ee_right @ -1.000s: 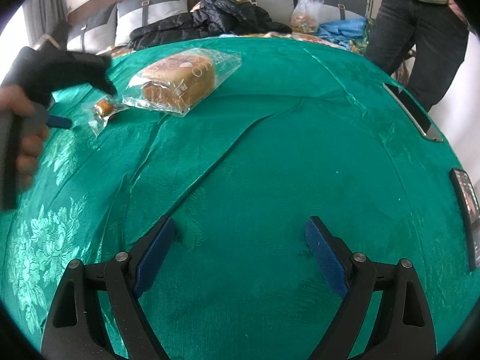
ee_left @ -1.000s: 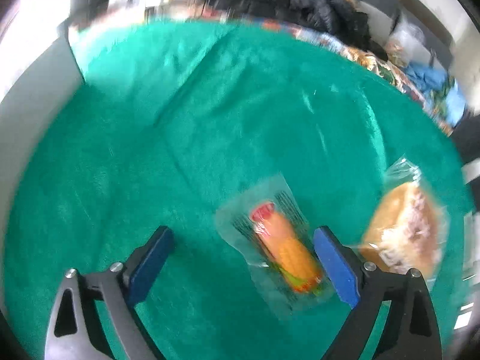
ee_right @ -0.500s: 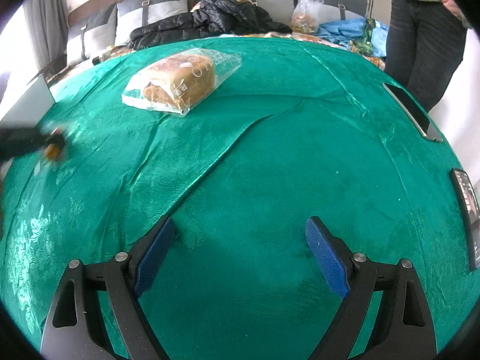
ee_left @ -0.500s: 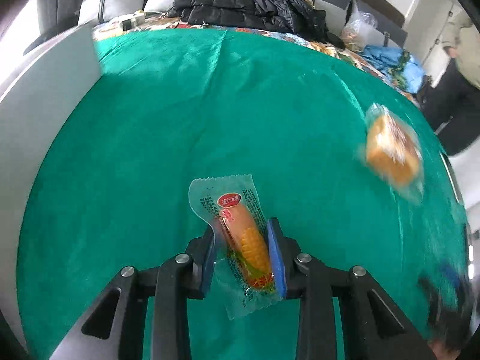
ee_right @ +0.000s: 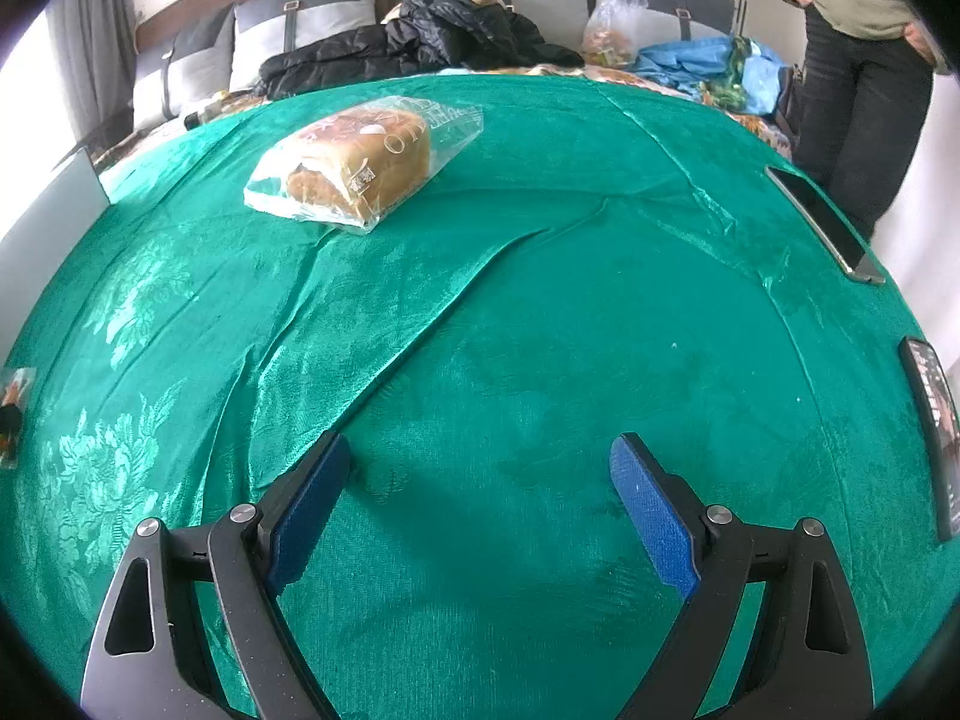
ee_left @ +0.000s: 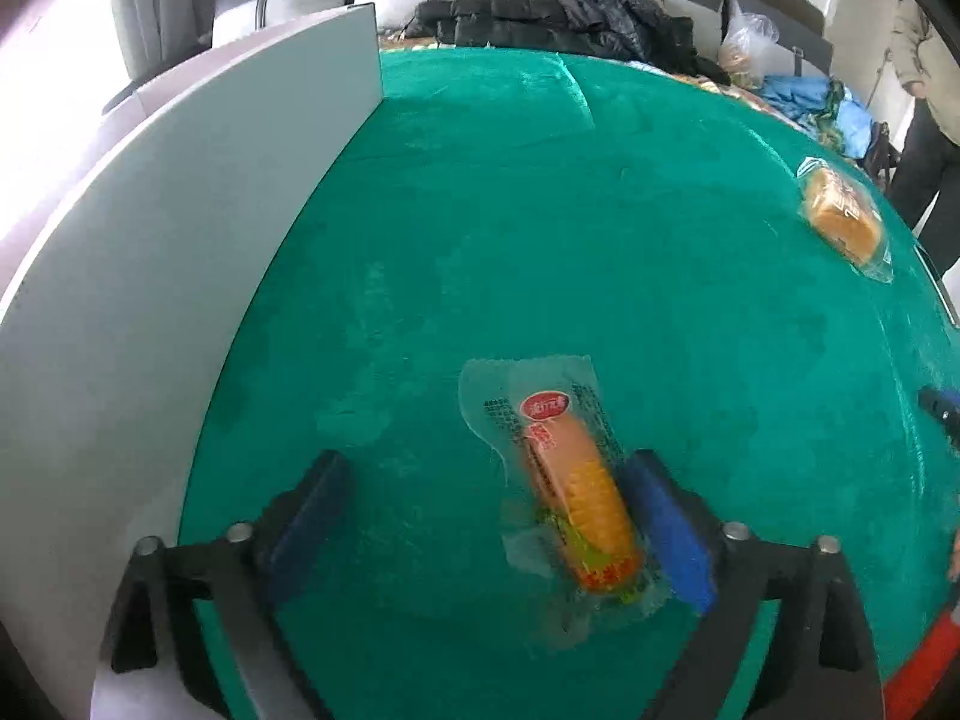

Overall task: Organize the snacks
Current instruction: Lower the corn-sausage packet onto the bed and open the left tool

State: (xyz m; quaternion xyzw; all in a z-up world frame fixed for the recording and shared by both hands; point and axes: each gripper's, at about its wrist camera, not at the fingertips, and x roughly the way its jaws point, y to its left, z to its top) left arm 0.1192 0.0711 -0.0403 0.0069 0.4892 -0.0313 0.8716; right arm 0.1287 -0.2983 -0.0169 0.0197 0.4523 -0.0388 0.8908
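Wrapped corn sausage (ee_left: 576, 492) — bagged bread (ee_right: 360, 165)

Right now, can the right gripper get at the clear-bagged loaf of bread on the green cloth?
Probably yes. The right gripper is open and empty, and only bare green cloth lies between it and the bagged loaf, farther up the table.

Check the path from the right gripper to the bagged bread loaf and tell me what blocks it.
Nothing visible does. Between the right gripper and the bagged bread loaf there is only green tablecloth, with a few raised folds. The jaws stand open with nothing between them.
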